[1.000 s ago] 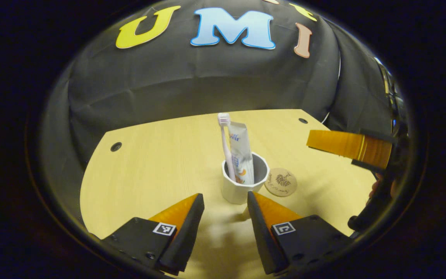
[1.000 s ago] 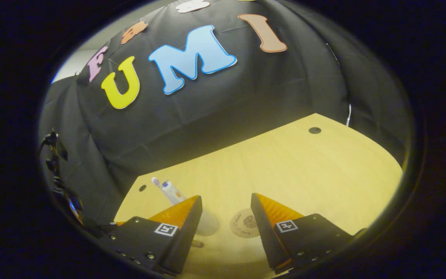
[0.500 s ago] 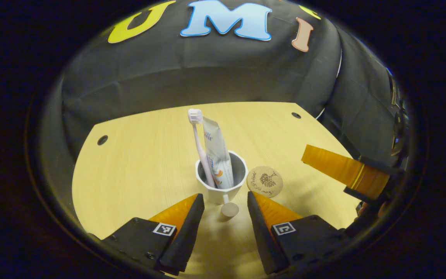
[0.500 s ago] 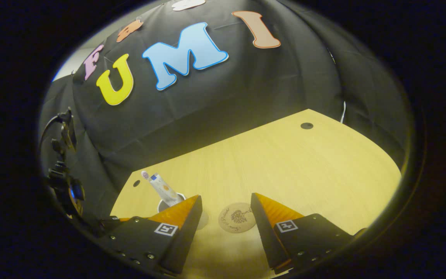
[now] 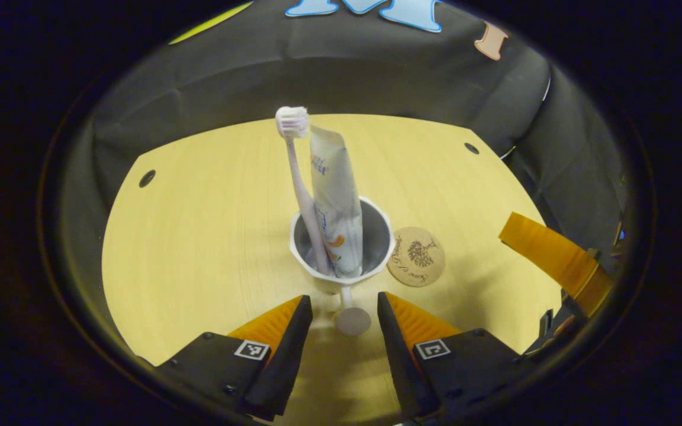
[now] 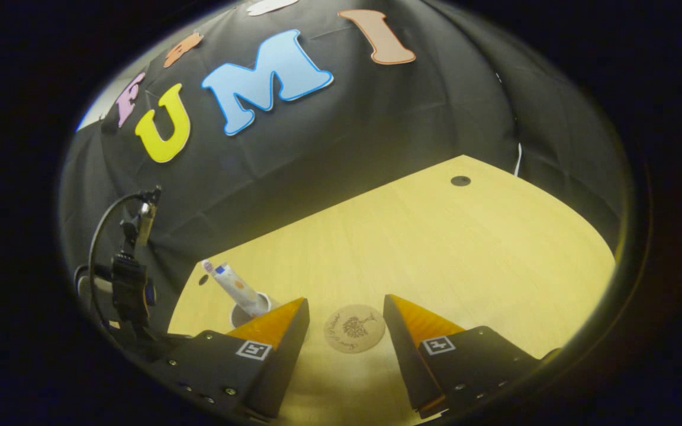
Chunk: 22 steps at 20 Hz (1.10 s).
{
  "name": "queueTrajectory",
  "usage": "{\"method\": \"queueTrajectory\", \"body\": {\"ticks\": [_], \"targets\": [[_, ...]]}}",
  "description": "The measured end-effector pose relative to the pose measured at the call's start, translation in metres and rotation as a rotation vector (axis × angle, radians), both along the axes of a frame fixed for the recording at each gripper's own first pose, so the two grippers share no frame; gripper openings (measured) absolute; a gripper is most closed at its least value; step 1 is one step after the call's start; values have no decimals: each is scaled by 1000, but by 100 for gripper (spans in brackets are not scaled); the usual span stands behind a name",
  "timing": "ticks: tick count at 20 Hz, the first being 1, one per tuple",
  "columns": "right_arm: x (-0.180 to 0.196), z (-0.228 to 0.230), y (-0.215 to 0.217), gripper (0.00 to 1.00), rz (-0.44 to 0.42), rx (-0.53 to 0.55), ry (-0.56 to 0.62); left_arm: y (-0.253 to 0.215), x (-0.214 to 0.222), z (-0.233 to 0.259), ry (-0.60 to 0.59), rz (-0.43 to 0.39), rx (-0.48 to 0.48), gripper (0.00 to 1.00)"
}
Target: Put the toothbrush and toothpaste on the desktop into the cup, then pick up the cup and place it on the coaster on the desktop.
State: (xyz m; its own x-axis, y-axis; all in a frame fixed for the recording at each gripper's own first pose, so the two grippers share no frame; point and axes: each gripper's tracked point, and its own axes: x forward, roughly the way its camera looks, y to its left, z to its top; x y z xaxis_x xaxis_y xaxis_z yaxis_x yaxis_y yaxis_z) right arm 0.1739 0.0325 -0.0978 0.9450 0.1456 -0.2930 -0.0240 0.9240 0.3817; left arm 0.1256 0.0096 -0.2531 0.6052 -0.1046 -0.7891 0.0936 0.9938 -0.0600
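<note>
Cup [image 5: 341, 248]: white, centre of the left gripper view, standing on my desk [image 5: 199, 236].
Toothbrush [image 5: 299, 183] and toothpaste [image 5: 335, 201]: upright inside the cup.
Coaster [image 5: 416, 257]: bare, just right of the cup.
Left claw [image 5: 341, 307]: I see it spread wide, the cup's handle between its fingers, untouched.
Right claw [image 6: 344, 313]: wide, holding nothing, above the coaster.

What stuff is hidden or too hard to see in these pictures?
- Cup, right gripper view: its lower part sits behind the right hand-held gripper.
- Toothbrush and toothpaste bottoms, left gripper view: hidden inside the cup.
- Coaster writing: too small to read in both views.
- Cup's base, left gripper view: hidden by its own rim, so whether it touches the desktop is unclear.
</note>
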Motion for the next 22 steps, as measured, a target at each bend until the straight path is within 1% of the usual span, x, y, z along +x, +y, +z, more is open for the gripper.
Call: {"method": "queueTrajectory", "body": {"ticks": [1, 3, 4, 5, 7, 8, 9, 10, 11, 12, 13, 14, 15, 16, 17, 18, 19, 22], "targets": [[2, 0, -3, 77, -7, 5, 3, 3, -2, -3, 19, 0, 4, 73], [5, 0, -12, 77, -27, 10, 8, 3, -4, -7, 49, -6, 2, 77], [7, 0, -16, 77, -37, 13, 11, 3, -5, -10, 65, -5, -1, 74], [8, 0, -19, 77, -45, 17, 14, 5, -3, -12, 74, -7, 4, 55], [11, 0, -24, 77, -59, 26, 18, 12, -3, -16, 95, -5, 27, 54], [13, -1, -26, 77, -64, 26, 22, 13, -1, -16, 95, -8, 37, 52], [13, -3, -27, 77, -67, 25, 26, 14, -2, -15, 100, -25, 47, 43], [14, -4, -28, 77, -69, 24, 31, 16, 1, -15, 89, -30, 60, 37], [14, -6, -28, 77, -69, 25, 36, 16, 1, -11, 88, -27, 67, 38], [14, -7, -28, 77, -68, 26, 41, 15, 3, -8, 83, -26, 67, 36], [14, -9, -28, 77, -67, 25, 45, 14, 4, -5, 69, -21, 69, 29], [14, -9, -28, 77, -65, 24, 48, 15, 4, -5, 65, -16, 66, 26], [14, -11, -27, 77, -64, 23, 50, 13, 5, -3, 57, -19, 58, 25], [14, -11, -27, 77, -63, 23, 50, 15, 5, 0, 50, -19, 51, 31], [14, -11, -27, 77, -60, 25, 52, 15, 5, 1, 37, -16, 47, 25], [14, -12, -27, 77, -58, 24, 55, 15, 5, 3, 26, -13, 46, 31], [14, -12, -26, 77, -57, 22, 56, 13, 5, 5, 22, -14, 47, 25], [15, -11, -27, 77, -54, 22, 57, 10, 7, 11, -1, -13, 54, 25]]}}
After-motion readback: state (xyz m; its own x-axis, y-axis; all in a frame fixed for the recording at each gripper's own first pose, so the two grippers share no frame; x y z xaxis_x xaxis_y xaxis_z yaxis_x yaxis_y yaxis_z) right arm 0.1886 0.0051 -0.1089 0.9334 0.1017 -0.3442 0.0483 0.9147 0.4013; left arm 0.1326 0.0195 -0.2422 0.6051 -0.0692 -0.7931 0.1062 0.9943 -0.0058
